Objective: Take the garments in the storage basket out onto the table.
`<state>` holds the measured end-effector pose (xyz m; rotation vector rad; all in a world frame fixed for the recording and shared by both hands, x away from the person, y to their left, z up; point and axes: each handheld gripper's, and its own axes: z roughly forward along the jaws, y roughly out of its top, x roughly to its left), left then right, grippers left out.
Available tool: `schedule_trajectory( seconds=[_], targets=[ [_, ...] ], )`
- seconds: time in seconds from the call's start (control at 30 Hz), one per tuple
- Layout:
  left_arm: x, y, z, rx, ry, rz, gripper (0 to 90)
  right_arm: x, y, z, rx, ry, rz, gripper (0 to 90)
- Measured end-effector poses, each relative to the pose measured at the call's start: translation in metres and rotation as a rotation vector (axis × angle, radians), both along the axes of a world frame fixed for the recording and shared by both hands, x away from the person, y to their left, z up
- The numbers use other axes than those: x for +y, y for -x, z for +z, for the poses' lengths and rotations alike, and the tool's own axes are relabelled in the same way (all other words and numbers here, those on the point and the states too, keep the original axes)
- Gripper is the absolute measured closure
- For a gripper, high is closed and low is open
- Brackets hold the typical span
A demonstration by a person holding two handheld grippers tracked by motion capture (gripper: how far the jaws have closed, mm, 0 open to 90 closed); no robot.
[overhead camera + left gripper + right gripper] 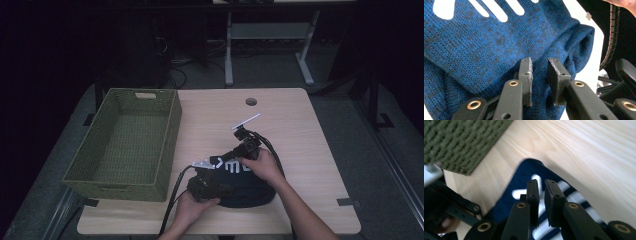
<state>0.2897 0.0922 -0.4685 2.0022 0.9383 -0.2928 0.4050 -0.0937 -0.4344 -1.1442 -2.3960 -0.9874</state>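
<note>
A dark blue knitted sweater (pixel 250 192) with white lettering lies bunched at the table's near middle. My left gripper (pixel 227 190) comes in from its left side. In the left gripper view the jaws (pixel 539 61) stand a narrow gap apart, with a fold of the blue knit (pixel 486 45) pinched between them. My right gripper (pixel 216 161) points left over the sweater's far edge. In the right gripper view its jaws (pixel 541 182) are nearly together on the lettered fabric (pixel 524 177), whose corner stands slightly off the wood and casts a shadow.
A green woven basket (pixel 115 190) stands on the left part of the light wooden table (pixel 280 115), close to the sweater; its weave (pixel 461 142) is near my right jaws. A round cable hole (pixel 251 102) lies at the far side. Black cables trail from both grippers.
</note>
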Motion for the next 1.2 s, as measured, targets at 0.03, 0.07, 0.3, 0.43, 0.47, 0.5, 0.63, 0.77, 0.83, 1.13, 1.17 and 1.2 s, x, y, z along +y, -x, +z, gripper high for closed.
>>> schedule_trajectory(
  seconds=[0.03,0.07,0.3,0.43,0.47,0.5,0.63,0.77,0.83,1.13,1.17,1.2],
  targets=[
    [0.000,0.000,0.000,0.000,0.000,0.001,73.6,0.003,0.000,0.000,0.003,-0.005,0.002,80.9],
    [0.000,0.000,0.000,0.000,0.000,0.000,73.6,0.008,-0.001,-0.001,0.007,-0.005,0.005,80.9],
    [0.000,0.001,0.000,0.000,0.005,0.003,73.5,0.029,-0.004,-0.010,0.022,0.027,0.020,81.3],
    [0.000,0.001,0.000,0.000,0.006,0.003,73.3,0.034,-0.005,-0.021,0.042,0.080,0.017,83.5],
    [0.000,0.001,0.000,0.001,0.006,0.003,73.2,0.034,-0.005,-0.020,0.045,0.082,0.014,82.7],
    [0.000,0.001,0.000,0.003,0.007,0.003,73.2,0.034,-0.005,-0.018,0.043,0.081,0.017,81.0],
    [0.000,0.001,-0.001,0.002,0.006,0.002,73.3,0.025,0.000,-0.006,0.011,0.043,0.016,80.3],
    [0.000,0.002,-0.001,0.001,0.009,0.006,73.1,0.005,0.005,0.005,-0.003,0.004,-0.016,79.9],
    [0.000,0.002,-0.001,0.002,0.008,0.005,73.2,-0.008,0.006,0.007,-0.006,-0.010,-0.034,80.0],
    [0.000,0.002,0.000,0.001,0.000,0.002,73.1,-0.051,0.013,0.002,0.028,-0.029,-0.116,81.5],
    [-0.001,0.002,0.000,0.001,0.002,0.003,73.1,-0.053,0.012,0.000,0.030,-0.031,-0.121,82.2],
    [-0.001,0.002,0.000,0.001,0.003,0.004,73.1,-0.053,0.012,-0.002,0.031,-0.028,-0.123,82.7]
  ],
)
